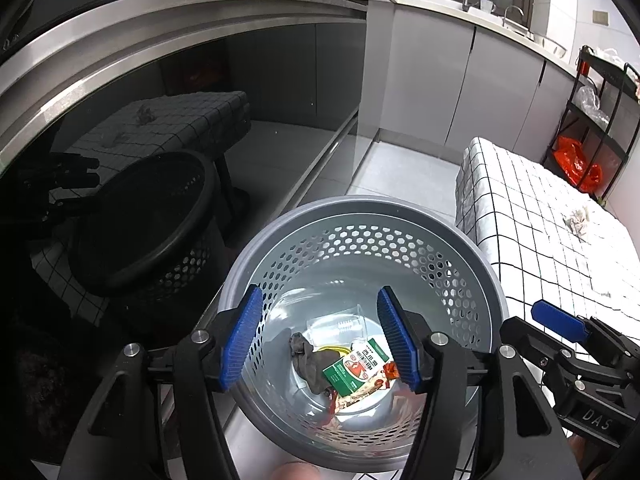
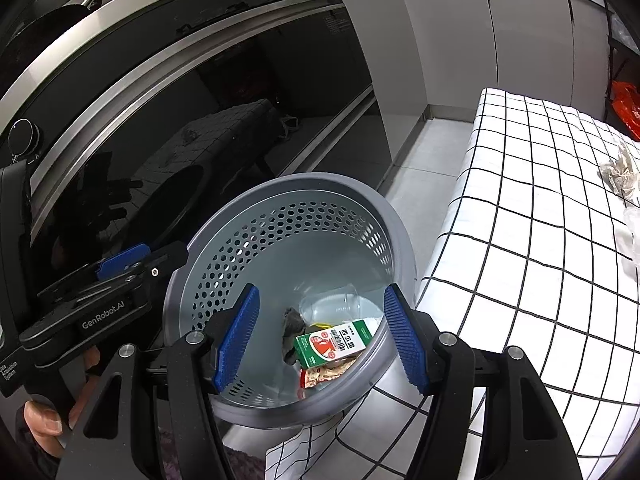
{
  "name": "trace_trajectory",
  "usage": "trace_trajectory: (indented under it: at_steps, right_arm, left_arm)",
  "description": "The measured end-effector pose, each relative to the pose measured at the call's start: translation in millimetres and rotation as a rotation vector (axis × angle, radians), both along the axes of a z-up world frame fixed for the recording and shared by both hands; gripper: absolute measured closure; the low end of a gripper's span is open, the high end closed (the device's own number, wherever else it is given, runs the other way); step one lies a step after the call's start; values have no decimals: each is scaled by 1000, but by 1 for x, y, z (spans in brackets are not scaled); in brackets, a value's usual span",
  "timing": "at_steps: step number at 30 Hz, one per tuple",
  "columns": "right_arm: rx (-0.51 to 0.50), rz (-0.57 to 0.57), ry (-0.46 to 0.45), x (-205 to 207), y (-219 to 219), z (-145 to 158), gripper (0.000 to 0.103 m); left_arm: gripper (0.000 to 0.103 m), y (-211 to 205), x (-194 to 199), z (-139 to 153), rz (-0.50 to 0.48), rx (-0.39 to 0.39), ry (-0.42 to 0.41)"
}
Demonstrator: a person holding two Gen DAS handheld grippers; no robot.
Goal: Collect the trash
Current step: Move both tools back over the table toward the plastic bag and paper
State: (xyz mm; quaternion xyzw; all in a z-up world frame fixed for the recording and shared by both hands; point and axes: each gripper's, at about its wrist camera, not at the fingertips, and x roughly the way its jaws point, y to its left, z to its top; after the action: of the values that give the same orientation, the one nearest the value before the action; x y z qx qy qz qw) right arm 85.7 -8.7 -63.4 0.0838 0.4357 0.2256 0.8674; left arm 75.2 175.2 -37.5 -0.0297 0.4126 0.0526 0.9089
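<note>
Left gripper [image 1: 320, 338] and right gripper [image 2: 320, 338] both spread apart, holding nothing, above a gray perforated trash basket [image 1: 476, 256] at lower centre. Inside the basket: green-and-white carton [image 2: 334, 343], dark crumpled rag [image 1: 314, 362], clear plastic cup [image 1: 338, 326], red wrappers [image 2: 320, 376]. At right edge, crumpled paper [image 2: 618, 174] on the checked table [image 2: 520, 200].
</note>
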Motion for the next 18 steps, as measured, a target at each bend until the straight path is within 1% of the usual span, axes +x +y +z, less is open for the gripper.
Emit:
trace_trajectory:
  at_steps: [7, 9, 16, 18]
  right_arm:
    - [-6, -19, -31, -3, -6, 5, 37]
    - [-9, -26, -34, -4, -8, 5, 36]
    - [-24, -57, -56, -8, -23, 11, 34]
    - [-33, -72, -65, -10, -30, 14, 33]
  left_arm:
    - [31, -3, -3, 4, -5, 2, -28]
    - [24, -7, -5, 7, -9, 13, -44]
    - [20, -20, -10, 14, -30, 28, -83]
    - [17, -26, -11, 15, -36, 39, -94]
